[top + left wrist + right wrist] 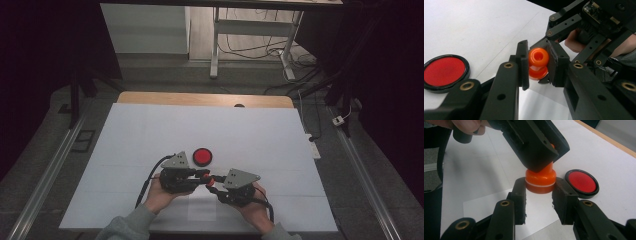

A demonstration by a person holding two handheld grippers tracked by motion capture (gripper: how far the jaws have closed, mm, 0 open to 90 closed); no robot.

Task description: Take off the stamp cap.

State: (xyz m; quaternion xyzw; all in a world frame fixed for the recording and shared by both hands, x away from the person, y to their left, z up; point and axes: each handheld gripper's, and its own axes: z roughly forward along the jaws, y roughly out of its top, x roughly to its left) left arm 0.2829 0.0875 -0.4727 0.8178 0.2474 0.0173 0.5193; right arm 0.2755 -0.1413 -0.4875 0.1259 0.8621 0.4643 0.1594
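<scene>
High view: near the table's front edge, the left gripper [204,174] and right gripper [214,186] meet, both clamped on one orange piece [540,180], its axis upright; farther off lies a red disc [202,156].

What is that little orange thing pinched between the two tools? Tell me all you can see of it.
The orange piece looks like glossy plastic, in two stacked parts: a rounded top with a hole in it and a wider round base ringed by a thin pale line. The left hand-held gripper clamps the top; the right hand-held gripper closes on the base. It is held just above the white table, near a red disc.
</scene>
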